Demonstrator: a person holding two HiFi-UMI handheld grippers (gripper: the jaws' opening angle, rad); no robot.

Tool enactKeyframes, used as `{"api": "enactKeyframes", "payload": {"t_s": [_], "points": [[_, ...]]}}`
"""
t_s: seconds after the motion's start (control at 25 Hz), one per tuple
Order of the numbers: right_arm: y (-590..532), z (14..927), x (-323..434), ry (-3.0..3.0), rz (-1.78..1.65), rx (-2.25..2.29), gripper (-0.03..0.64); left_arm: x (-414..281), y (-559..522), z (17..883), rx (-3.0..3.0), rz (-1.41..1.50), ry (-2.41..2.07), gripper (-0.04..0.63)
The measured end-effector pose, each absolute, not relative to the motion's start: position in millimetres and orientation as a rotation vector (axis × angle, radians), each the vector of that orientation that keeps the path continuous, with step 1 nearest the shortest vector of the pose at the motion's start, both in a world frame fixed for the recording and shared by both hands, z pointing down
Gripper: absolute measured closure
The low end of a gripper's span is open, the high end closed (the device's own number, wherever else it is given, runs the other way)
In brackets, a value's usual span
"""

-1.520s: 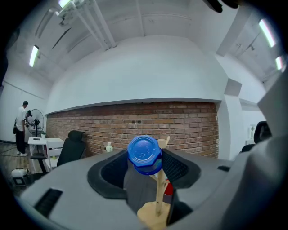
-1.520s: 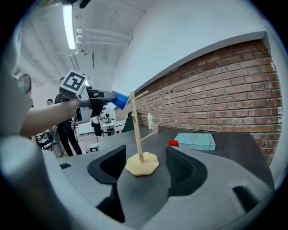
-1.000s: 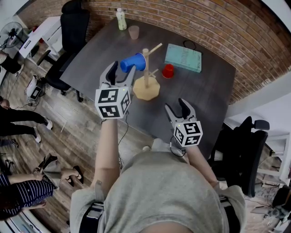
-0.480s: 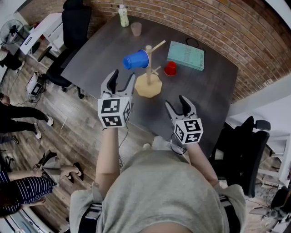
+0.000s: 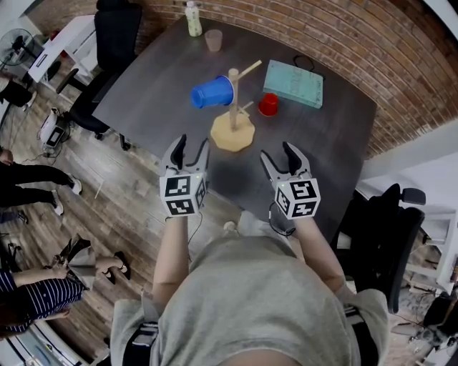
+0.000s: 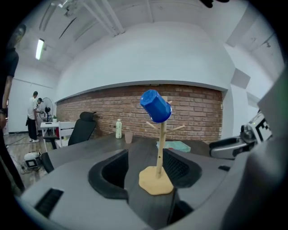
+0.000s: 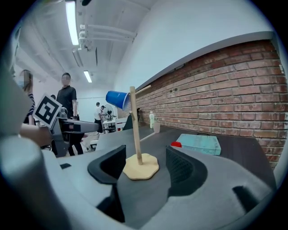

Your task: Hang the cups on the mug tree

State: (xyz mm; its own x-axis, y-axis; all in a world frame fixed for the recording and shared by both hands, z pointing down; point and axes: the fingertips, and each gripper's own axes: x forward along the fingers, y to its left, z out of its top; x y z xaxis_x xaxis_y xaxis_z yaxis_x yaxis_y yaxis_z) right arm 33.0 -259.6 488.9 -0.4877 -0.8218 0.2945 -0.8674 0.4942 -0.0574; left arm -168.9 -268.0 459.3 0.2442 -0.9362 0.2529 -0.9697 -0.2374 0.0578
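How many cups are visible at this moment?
3. A blue cup hangs on the mug tree; a red cup sits close by the tree's base; a pinkish cup stands at the far edge of the table beside a bottle. None looks hidden.

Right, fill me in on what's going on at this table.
A person holds two grippers at the near edge of the dark grey table. The left gripper and right gripper are both open and empty, pointed at the wooden mug tree. A blue plastic cup already hangs on one peg; a small red cup sits on the table beside the tree, not yet hung.
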Motion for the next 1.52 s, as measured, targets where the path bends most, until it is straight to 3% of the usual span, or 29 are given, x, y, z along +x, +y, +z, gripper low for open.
{"api": "enactKeyframes", "payload": {"t_s": [1.52], "points": [[-464.1, 593.0, 60.9, -2.284, 0.352, 1.457, 0.341, -163.6, -303.1, 540.9, 2.175, 0.249, -1.769, 0.364]]}}
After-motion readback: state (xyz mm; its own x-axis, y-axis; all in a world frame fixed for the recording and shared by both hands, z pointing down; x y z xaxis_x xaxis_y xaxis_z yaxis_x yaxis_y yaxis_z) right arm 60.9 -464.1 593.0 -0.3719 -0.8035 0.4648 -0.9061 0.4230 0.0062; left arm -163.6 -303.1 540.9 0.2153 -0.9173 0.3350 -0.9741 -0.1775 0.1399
